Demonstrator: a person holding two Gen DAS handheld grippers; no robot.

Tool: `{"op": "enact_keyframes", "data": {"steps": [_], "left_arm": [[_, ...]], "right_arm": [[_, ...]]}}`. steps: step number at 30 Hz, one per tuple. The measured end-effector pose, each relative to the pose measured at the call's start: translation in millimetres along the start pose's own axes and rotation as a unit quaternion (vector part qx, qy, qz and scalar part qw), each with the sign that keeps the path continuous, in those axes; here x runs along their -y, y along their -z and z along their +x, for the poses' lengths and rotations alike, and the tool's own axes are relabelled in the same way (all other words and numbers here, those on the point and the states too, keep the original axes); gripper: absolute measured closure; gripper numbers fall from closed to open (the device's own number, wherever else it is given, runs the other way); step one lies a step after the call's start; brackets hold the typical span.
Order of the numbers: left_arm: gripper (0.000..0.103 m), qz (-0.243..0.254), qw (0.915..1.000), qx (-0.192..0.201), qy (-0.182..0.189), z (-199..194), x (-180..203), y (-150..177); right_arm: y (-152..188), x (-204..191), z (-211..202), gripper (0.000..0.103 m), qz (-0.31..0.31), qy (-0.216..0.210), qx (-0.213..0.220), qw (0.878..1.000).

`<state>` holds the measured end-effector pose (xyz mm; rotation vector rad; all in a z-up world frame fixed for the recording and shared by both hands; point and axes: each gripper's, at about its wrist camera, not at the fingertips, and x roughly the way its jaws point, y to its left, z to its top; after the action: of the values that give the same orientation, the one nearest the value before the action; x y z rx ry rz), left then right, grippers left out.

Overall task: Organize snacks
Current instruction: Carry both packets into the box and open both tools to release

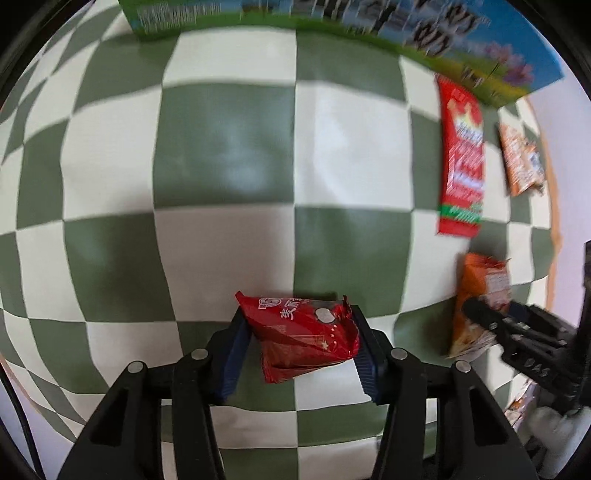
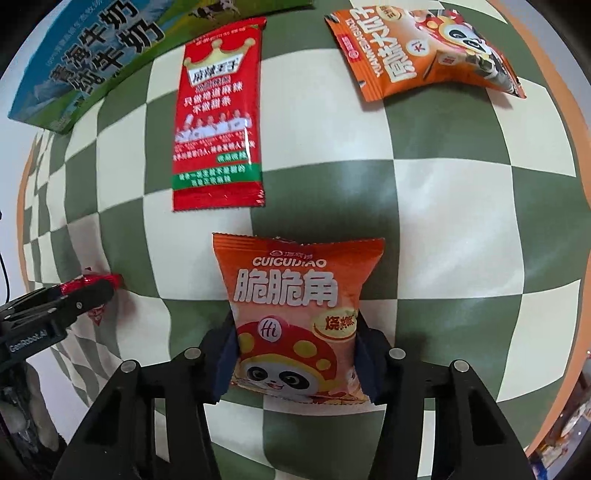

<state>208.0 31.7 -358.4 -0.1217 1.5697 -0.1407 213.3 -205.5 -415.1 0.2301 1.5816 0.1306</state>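
Note:
My left gripper (image 1: 299, 328) is shut on a small red snack packet (image 1: 303, 332), held just above the green and cream checkered cloth (image 1: 229, 147). My right gripper (image 2: 295, 343) is shut on an orange panda chip bag (image 2: 295, 314); this bag also shows at the right of the left wrist view (image 1: 480, 291). A long red spicy-strip packet (image 2: 218, 114) lies flat ahead of the right gripper. A second orange panda bag (image 2: 421, 48) lies at the far right. The left gripper with its red packet (image 2: 92, 282) shows at the left edge of the right wrist view.
A blue and green milk carton box (image 2: 92, 55) stands along the far edge of the cloth, also seen in the left wrist view (image 1: 369, 18). The table's orange rim (image 2: 576, 147) curves along the right side.

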Motion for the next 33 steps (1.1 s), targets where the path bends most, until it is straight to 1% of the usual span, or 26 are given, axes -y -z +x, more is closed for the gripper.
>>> {"op": "enact_keyframes", "data": {"steps": [4, 6, 7, 8, 9, 10, 11, 12, 14, 16, 18, 20, 21, 22, 24, 25, 26, 27, 28, 29, 30, 31, 32, 33], "left_arm": [[0.054, 0.006, 0.9994, 0.029, 0.019, -36.4, 9.2, -11.5], [0.054, 0.013, 0.9979, 0.056, 0.031, -64.1, 21.0, -17.3], [0.054, 0.015, 0.9973, 0.062, 0.036, -75.5, 15.7, -25.0], [0.054, 0.02, 0.9958, 0.077, 0.045, -92.3, 23.6, -30.5], [0.054, 0.023, 0.9948, 0.085, 0.05, -103.7, 13.6, -33.4], [0.054, 0.028, 0.9931, 0.1, 0.054, -120.2, 20.2, -39.8], [0.054, 0.032, 0.9921, 0.108, 0.056, -134.8, 8.6, -55.3], [0.054, 0.037, 0.9908, 0.116, 0.059, -146.5, -1.6, -56.4], [0.054, 0.042, 0.9881, 0.138, 0.054, -168.0, 0.3, -74.7], [0.054, 0.045, 0.9864, 0.155, 0.035, -180.8, 1.9, -97.6], [0.054, 0.049, 0.9857, 0.161, 0.011, -185.2, 1.2, -118.4], [0.054, 0.055, 0.9851, 0.161, -0.026, -180.2, 5.1, -144.1], [0.054, 0.056, 0.985, 0.159, -0.038, -177.3, 3.9, -151.9], [0.054, 0.055, 0.9851, 0.152, -0.058, -172.1, -0.2, -165.5], [0.054, 0.052, 0.985, 0.144, -0.079, -163.2, -8.3, -176.4], [0.054, 0.052, 0.9829, 0.141, -0.106, -157.8, -12.1, -186.6], [0.053, 0.054, 0.9808, 0.14, -0.124, -153.6, -14.2, -193.6], [0.052, 0.053, 0.9799, 0.139, -0.133, -149.6, -16.6, -198.2], [0.052, 0.049, 0.9805, 0.127, -0.142, -141.8, -21.9, -207.3], [0.052, 0.043, 0.9825, 0.112, -0.142, -133.6, -26.1, -212.7], [0.052, 0.037, 0.9837, 0.103, -0.142, -130.5, -29.0, -215.9], [0.05, 0.025, 0.9859, 0.095, -0.135, -124.2, -34.8, -221.1], [0.044, 0.017, 0.9873, 0.094, -0.126, -121.3, -38.5, -222.1], [0.041, 0.012, 0.9884, 0.094, -0.119, -119.6, -41.0, -223.9]], "right_arm": [[-7.0, -5.1, -21.7, 0.048, -0.005, -0.027, 0.019, 0.999], [-14.7, -12.2, -43.0, 0.048, -0.019, -0.034, 0.043, 0.998], [-19.4, -15.4, -55.0, 0.048, -0.024, -0.039, 0.055, 0.997], [-22.4, -19.0, -66.0, 0.048, -0.025, -0.044, 0.066, 0.997], [-29.7, -23.4, -81.7, 0.048, -0.029, -0.052, 0.079, 0.995], [-38.0, -27.9, -97.9, 0.048, -0.034, -0.058, 0.093, 0.993], [-43.5, -31.9, -111.2, 0.048, -0.037, -0.063, 0.106, 0.992], [-52.3, -37.9, -129.4, 0.048, -0.041, -0.07, 0.123, 0.989], [-64.4, -45.2, -156.2, 0.048, -0.049, -0.08, 0.15, 0.984], [-89.8, -54.8, -183.0, 0.048, -0.057, -0.087, 0.173, 0.979], [-113.6, -67.5, -201.1, 0.048, -0.067, -0.08, 0.194, 0.975], [-137.0, -81.2, -201.2, 0.048, -0.073, -0.069, 0.205, 0.974], [-151.1, -83.8, -202.2, 0.048, -0.076, -0.06, 0.209, 0.973], [-163.8, -86.4, -201.3, 0.048, -0.077, -0.054, 0.208, 0.974], [-185.6, -93.3, -198.9, 0.048, -0.077, -0.045, 0.204, 0.975], [-195.0, -94.2, -195.7, 0.048, -0.075, -0.041, 0.202, 0.976], [-199.5, -94.9, -191.2, 0.048, -0.075, -0.038, 0.199, 0.976], [-208.4, -94.7, -187.8, 0.048, -0.075, -0.032, 0.195, 0.977], [-213.3, -94.1, -182.5, 0.048, -0.074, -0.028, 0.192, 0.978], [-220.2, -95.8, -176.0, 0.048, -0.075, -0.024, 0.185, 0.98], [-227.9, -93.4, -167.9, 0.047, -0.068, -0.022, 0.175, 0.982], [-234.4, -91.0, -161.1, 0.042, -0.057, -0.02, 0.165, 0.984], [-239.6, -88.0, -151.0, 0.019, -0.05, -0.015, 0.153, 0.987], [-243.6, -86.5, -144.8, 0.005, -0.046, -0.001, 0.144, 0.988]]}}
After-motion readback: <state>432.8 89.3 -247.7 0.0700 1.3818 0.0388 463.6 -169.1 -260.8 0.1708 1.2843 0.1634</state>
